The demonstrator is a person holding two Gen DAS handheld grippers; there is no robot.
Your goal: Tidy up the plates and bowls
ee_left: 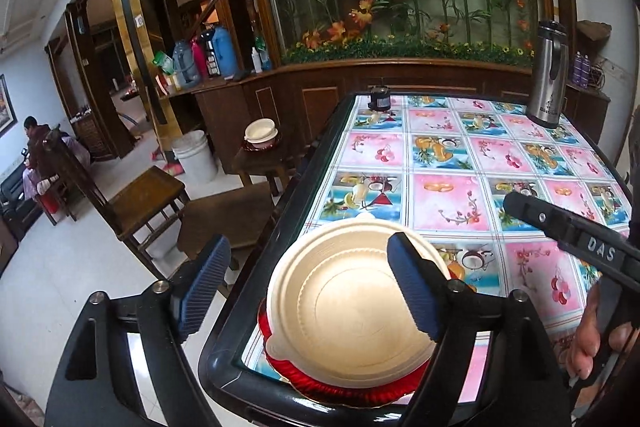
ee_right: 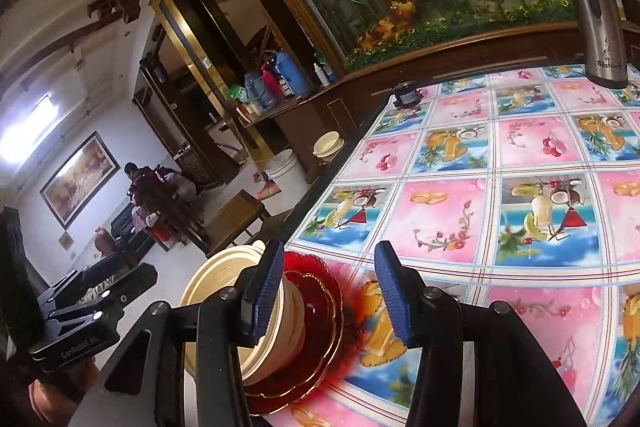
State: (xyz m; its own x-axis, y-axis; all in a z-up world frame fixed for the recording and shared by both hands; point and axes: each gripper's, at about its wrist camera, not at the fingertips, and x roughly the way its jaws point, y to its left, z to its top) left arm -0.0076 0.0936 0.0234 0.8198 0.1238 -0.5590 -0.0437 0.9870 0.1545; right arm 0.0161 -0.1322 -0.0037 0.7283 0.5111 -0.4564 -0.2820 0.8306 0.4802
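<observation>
While both grippers hang over the near corner of the table [ee_left: 460, 163], the stack of tableware sits right at that corner, close to the black rim. On top are cream bowls [ee_left: 352, 311]: the left wrist view shows only one wide mouth from above, but the right wrist view shows at least two nested rims, and the exact count cannot be told. Under them lie red glass plates [ee_right: 316, 311] with gold scalloped edges; two edges show one over the other in the right wrist view.

The left gripper [ee_left: 308, 283] stands wide open and holds nothing. Its left blue pad hangs past the table edge above the floor, and its right pad is over the far right part of the bowl's rim; whether it touches cannot be told.

The right gripper [ee_right: 332, 295] is also spread wide and empty. Its left pad is in front of the bowls' side wall, its right pad over the patterned cloth, with the red plates showing between the two.

Farther off, one steel thermos [ee_left: 548, 75] stands upright near the far right edge of the table, and one small black object [ee_left: 379, 98] sits at the far left corner. A second cream bowl on a red plate [ee_left: 261, 135] rests on a low wooden stool beside the table. One white bucket [ee_left: 195, 155] stands on the floor, and one wooden chair [ee_left: 132, 195] is near it.
</observation>
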